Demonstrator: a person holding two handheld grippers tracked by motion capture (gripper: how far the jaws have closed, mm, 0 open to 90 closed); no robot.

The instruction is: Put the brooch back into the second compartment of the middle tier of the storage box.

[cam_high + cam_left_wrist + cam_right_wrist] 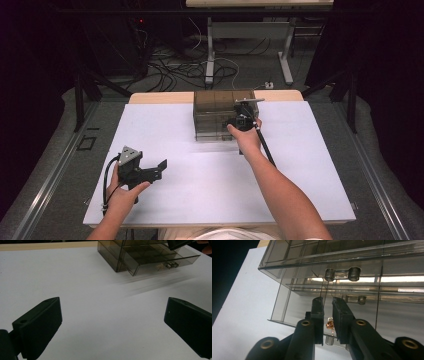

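Smoked clear drawer cabinet (216,114) seen upper centre on white counter (200,180), bottom drawer (160,261) pulled out, right gripper (327,305) jaws narrowly parted w/ small copper piece (330,324) between, left gripper (161,165) wide open, empty, lower left.

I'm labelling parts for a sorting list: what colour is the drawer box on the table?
Smoky grey-brown, see-through plastic drawer box; the left gripper view shows it best.

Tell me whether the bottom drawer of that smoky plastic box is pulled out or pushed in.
Pulled out. In the left gripper view the bottom drawer juts forward past the drawer box. The right gripper is at its front.
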